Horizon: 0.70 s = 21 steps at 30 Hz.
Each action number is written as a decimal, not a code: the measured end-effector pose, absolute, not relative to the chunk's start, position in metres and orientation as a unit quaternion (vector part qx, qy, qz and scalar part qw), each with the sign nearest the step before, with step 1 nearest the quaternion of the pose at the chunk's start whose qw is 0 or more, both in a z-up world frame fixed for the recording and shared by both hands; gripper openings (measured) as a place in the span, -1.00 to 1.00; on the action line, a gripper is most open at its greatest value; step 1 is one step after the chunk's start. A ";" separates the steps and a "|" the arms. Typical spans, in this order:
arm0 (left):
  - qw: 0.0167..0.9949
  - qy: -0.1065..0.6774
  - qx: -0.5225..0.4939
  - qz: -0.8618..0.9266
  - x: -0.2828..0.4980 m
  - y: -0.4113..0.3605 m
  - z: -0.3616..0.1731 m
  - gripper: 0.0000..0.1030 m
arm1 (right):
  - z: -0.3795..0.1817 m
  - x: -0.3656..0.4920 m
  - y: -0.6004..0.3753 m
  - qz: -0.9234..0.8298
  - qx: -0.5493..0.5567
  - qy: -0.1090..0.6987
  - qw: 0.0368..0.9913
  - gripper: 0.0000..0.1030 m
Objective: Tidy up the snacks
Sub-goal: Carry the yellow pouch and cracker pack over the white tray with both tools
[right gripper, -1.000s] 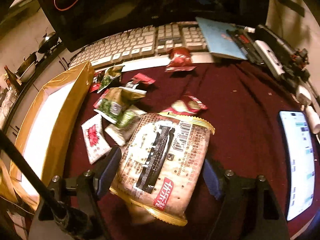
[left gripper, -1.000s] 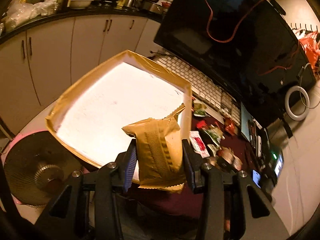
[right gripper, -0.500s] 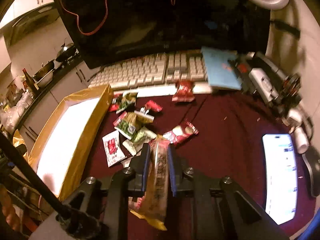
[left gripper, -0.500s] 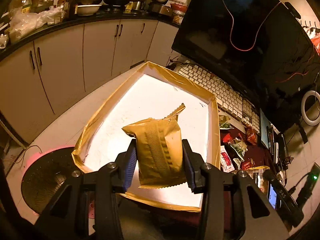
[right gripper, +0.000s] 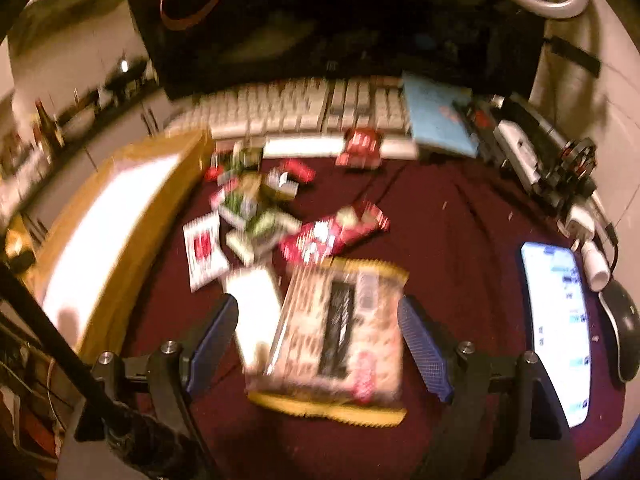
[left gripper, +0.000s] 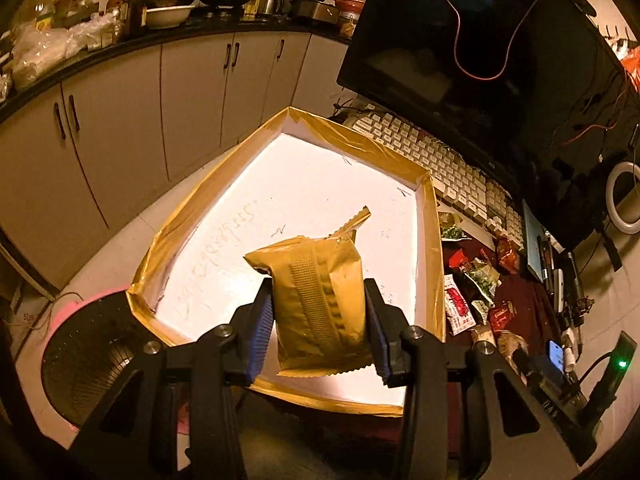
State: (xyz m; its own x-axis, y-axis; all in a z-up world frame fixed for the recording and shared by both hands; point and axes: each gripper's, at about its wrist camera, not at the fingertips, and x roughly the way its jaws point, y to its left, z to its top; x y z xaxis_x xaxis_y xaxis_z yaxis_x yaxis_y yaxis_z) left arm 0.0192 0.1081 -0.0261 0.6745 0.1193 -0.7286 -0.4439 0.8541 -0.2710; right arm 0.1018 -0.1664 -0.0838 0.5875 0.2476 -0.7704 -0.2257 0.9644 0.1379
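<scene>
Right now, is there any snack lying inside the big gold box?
No, the gold box shows only its bare white bottom; the gold packet hangs above it, pinched in the left tongs.

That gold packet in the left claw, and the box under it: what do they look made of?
The gold packet looks like thin metallised plastic film: glossy, creased, with a ribbed seam and zigzag-cut ends. The box seems white foam or card, matte and scribbled on inside, its rim wrapped in shiny, wrinkled tan tape. I can't tell which.
</scene>
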 end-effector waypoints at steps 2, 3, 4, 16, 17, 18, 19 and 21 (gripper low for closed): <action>0.889 0.370 -0.215 0.162 0.020 0.108 -0.026 -0.15 | -0.086 0.102 -0.169 0.098 0.004 0.427 0.899 0.59; 0.889 0.370 -0.216 0.162 0.020 0.109 -0.026 -0.15 | -0.086 0.103 -0.171 0.093 0.004 0.426 0.900 0.59; 0.888 0.370 -0.217 0.163 0.019 0.110 -0.027 -0.15 | -0.087 0.105 -0.175 0.093 0.012 0.430 0.898 0.59; 0.885 0.379 -0.206 0.176 0.024 0.118 -0.033 -0.15 | -0.068 0.091 -0.193 0.166 0.080 0.397 0.899 0.33; 0.885 0.381 -0.203 0.174 0.025 0.120 -0.032 -0.15 | -0.058 0.088 -0.185 0.191 0.071 0.382 0.901 0.33; 0.885 0.382 -0.200 0.176 0.026 0.121 -0.031 -0.15 | -0.048 0.084 -0.172 0.226 0.063 0.368 0.900 0.33; 0.885 0.383 -0.195 0.178 0.026 0.123 -0.030 -0.15 | -0.042 0.083 -0.162 0.256 0.058 0.364 0.894 0.33; 0.886 0.389 -0.173 0.185 0.029 0.125 -0.027 -0.15 | -0.032 0.083 -0.138 0.323 0.059 0.360 0.873 0.33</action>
